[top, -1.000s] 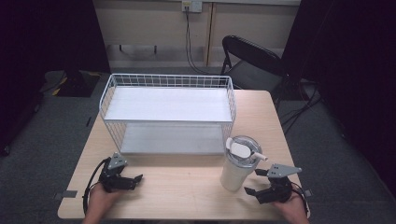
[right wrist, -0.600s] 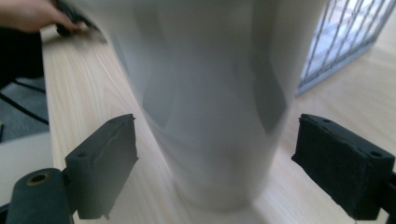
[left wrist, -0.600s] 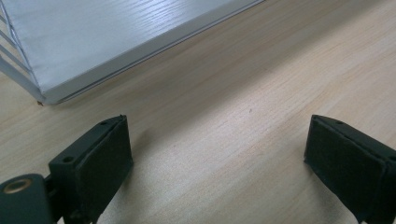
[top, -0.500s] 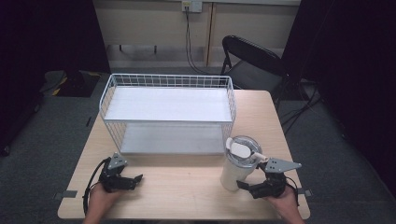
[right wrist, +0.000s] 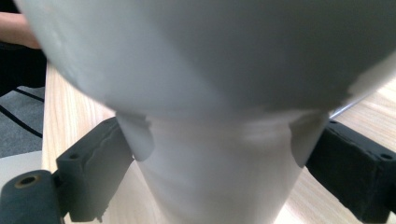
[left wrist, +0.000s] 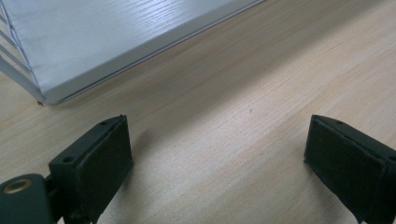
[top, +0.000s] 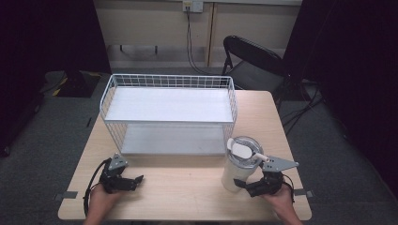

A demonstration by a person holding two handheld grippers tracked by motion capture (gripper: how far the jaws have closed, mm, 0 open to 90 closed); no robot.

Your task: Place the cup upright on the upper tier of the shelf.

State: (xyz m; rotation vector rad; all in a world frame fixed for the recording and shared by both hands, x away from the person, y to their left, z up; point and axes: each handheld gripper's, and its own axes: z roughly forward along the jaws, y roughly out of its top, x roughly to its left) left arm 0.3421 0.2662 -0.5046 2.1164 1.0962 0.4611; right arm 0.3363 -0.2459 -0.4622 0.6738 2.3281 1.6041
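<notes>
The tall white tumbler [top: 237, 164] looks rigid, smooth and top-heavy — the right gripper [top: 253, 186] brackets its narrow base with jaws spread, not yet clamped, the best hold being low — while the left gripper [top: 132, 180] rests wide open and empty.

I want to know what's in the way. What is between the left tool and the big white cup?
Nothing: in the high view, bare wooden table runs from the left tool to the white cup, which stands between the right tool's jaws.

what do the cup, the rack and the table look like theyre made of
Cup: probably matte white plastic or coated metal; smooth, with a clear glossy lid.
Rack: thin white-coated wire grid, with pale wood-grain boards as shelves.
Table: light wood or laminate, with visible grain.
</notes>
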